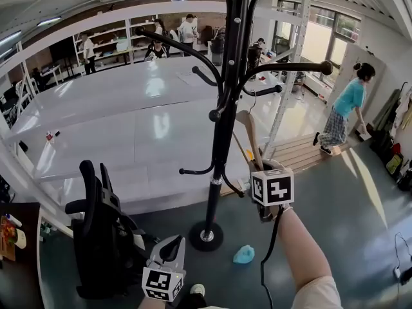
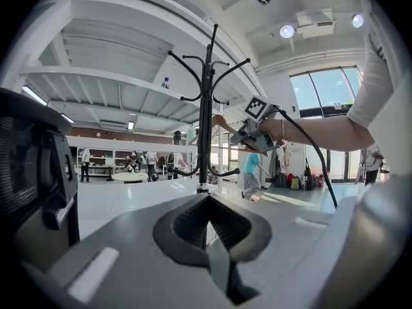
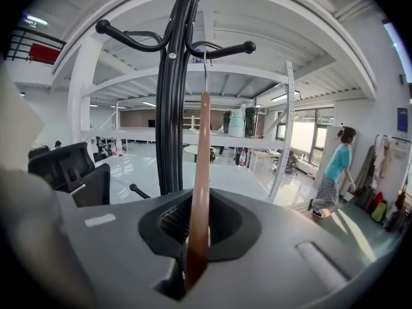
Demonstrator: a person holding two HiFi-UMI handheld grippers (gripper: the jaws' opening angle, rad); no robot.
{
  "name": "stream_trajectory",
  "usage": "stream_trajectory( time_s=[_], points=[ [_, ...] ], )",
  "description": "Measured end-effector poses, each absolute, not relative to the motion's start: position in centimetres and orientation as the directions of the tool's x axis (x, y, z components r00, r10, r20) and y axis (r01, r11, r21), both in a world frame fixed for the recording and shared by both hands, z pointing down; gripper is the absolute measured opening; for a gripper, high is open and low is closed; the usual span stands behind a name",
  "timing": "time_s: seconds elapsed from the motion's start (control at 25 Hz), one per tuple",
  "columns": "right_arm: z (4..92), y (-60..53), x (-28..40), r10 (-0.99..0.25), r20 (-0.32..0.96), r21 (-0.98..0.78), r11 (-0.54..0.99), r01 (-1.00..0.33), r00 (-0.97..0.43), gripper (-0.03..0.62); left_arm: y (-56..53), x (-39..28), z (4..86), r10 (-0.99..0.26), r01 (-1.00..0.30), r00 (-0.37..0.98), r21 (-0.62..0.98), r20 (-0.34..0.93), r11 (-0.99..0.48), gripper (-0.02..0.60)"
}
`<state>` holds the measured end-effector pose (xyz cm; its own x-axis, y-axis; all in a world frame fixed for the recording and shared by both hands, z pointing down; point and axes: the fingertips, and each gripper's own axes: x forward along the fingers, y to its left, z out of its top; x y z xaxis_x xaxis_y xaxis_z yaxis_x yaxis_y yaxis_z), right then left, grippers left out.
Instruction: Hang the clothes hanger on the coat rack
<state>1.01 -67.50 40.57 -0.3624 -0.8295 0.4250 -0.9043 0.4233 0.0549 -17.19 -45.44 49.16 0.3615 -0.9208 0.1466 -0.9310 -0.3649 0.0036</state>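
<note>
The black coat rack (image 1: 225, 108) stands on a round base straight ahead, its curved arms spreading at several heights. My right gripper (image 1: 257, 167) is shut on the lower part of a wooden clothes hanger (image 1: 248, 131), held upright just right of the pole. In the right gripper view the hanger (image 3: 200, 172) rises from between the jaws, and its metal hook reaches up close under a ball-tipped arm (image 3: 222, 49); whether they touch I cannot tell. My left gripper (image 1: 171, 247) hangs low near the floor, shut with nothing in it, pointing at the rack (image 2: 205, 108).
A black office chair (image 1: 96, 237) stands at the lower left beside my left gripper. A blue object (image 1: 244, 255) lies on the floor by the rack's base (image 1: 206, 235). A person in a teal top (image 1: 347, 108) walks at the right. White tables (image 1: 129, 108) stand behind the rack.
</note>
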Motion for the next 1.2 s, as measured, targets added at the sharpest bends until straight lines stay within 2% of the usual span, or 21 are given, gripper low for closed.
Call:
stream_trajectory(
  time_s=[0.16,0.32,0.4,0.52,0.64,0.88,1.08,1.2],
  points=[
    [40.1,-67.0,1.1,-0.833,0.386,0.013,0.435,-0.9,-0.397,0.068,-45.3,-17.0,49.2,-0.921,-0.932,0.358,0.004,0.151,-0.362,0.0],
    [38.3,-66.4,1.2,-0.849,0.284,-0.051,0.451,-0.891,-0.446,0.174,-45.1,-16.9,48.9,-0.925,-0.935,0.352,-0.003,0.144,-0.356,0.0],
    [37.0,-65.7,1.5,-0.868,0.231,-0.012,0.449,-0.894,-0.439,0.215,-44.9,-17.0,48.5,-0.929,-0.937,0.346,-0.002,0.134,-0.349,0.0],
    [34.6,-63.7,2.2,-0.894,0.141,0.063,0.438,-0.897,-0.426,0.233,-44.6,-16.8,47.8,-0.934,-0.94,0.339,-0.008,0.117,-0.342,0.0],
    [32.4,-61.2,3.3,-0.905,0.059,0.072,0.425,-0.902,-0.422,0.213,-44.2,-16.5,46.8,-0.937,-0.94,0.337,-0.016,0.093,-0.34,0.0],
    [31.8,-54.9,5.3,-0.919,-0.031,0.1,0.389,-0.916,-0.394,0.078,-43.1,-15.1,44.4,-0.937,-0.936,0.348,-0.043,0.041,-0.349,0.0],
    [35.0,-49.5,6.3,-0.911,-0.037,0.1,0.405,-0.909,-0.41,0.028,-41.3,-13.2,42.2,-0.934,-0.932,0.356,-0.077,-0.005,-0.355,0.0],
    [38.0,-46.7,7.1,-0.906,-0.002,0.095,0.422,-0.902,-0.424,0.028,-39.7,-11.6,41.2,-0.931,-0.928,0.364,-0.096,-0.023,-0.36,0.0]
  ],
)
